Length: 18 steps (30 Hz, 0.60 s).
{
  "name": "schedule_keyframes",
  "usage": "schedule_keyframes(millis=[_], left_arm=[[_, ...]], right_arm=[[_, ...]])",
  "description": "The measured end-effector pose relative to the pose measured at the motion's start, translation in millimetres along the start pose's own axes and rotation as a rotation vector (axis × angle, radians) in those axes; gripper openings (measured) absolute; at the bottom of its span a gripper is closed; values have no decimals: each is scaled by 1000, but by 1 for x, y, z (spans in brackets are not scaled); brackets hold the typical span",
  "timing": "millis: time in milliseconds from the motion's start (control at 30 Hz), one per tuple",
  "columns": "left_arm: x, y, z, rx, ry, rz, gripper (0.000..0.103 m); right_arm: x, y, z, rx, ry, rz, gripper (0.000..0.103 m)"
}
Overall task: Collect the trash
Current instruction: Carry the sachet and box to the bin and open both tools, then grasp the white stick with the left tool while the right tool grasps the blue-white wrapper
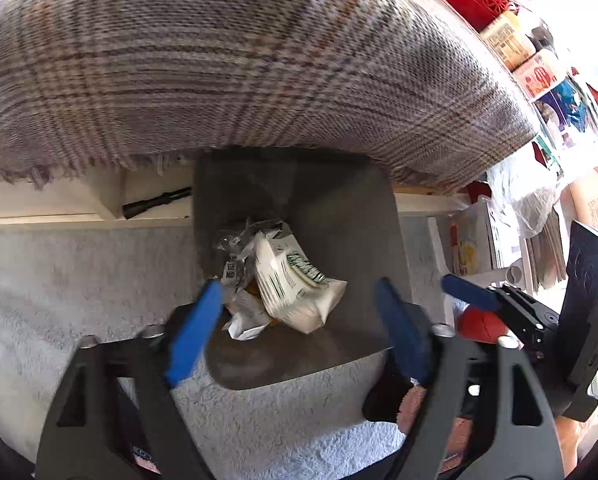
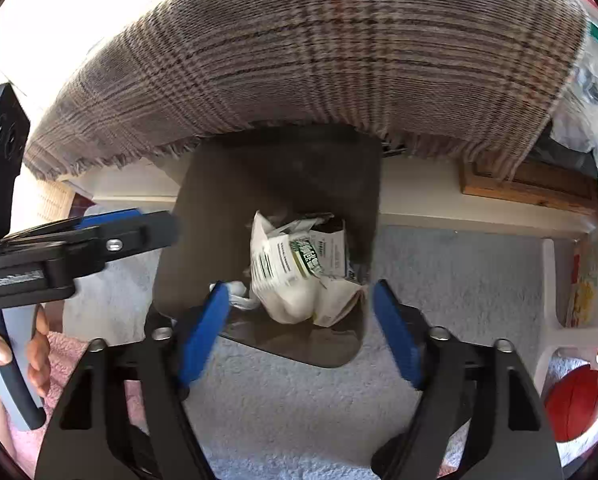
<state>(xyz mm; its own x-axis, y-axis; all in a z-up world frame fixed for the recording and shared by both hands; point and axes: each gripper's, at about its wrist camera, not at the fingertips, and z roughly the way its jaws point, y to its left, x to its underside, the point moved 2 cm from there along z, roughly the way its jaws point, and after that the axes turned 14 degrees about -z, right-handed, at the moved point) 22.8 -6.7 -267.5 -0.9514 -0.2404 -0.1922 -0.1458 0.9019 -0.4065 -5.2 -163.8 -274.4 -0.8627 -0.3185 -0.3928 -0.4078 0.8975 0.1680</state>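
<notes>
Both claws are spread wide with nothing gripped: the left claw [image 1: 299, 308] and the right claw [image 2: 301, 312] each hang over the dark bin [image 1: 339, 240] on the pale carpet [image 1: 79, 280]. Down inside the bin sits the trash, a crumpled white carton with green print [image 1: 295, 284] on top of some clear wrappers [image 1: 235, 248]. Bin's tucked against a plaid-covered cushion [image 1: 239, 72]. A red ball [image 2: 575, 404] lies off to the right.

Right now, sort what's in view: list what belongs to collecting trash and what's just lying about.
Job:
- dark bin
- crumpled white carton inside it
- clear wrappers beside the carton

Lying about:
- plaid cloth
- red ball
- black tube
- stacked books
</notes>
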Motion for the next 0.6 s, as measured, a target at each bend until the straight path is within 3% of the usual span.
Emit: schedule_keyframes(millis=[100, 200, 467, 600], left_arm=[[2, 2, -9, -5, -11, -7, 94], [3, -1, -24, -18, -31, 12, 95], [-15, -24, -85, -46, -131, 81, 95], [-34, -32, -109, -31, -161, 77, 95]], right_arm=[[3, -7, -6, 1, -6, 23, 94], [1, -10, -16, -13, -11, 43, 98], [-39, -13, -82, 58, -101, 16, 99], [-71, -26, -117, 48, -157, 45, 99]])
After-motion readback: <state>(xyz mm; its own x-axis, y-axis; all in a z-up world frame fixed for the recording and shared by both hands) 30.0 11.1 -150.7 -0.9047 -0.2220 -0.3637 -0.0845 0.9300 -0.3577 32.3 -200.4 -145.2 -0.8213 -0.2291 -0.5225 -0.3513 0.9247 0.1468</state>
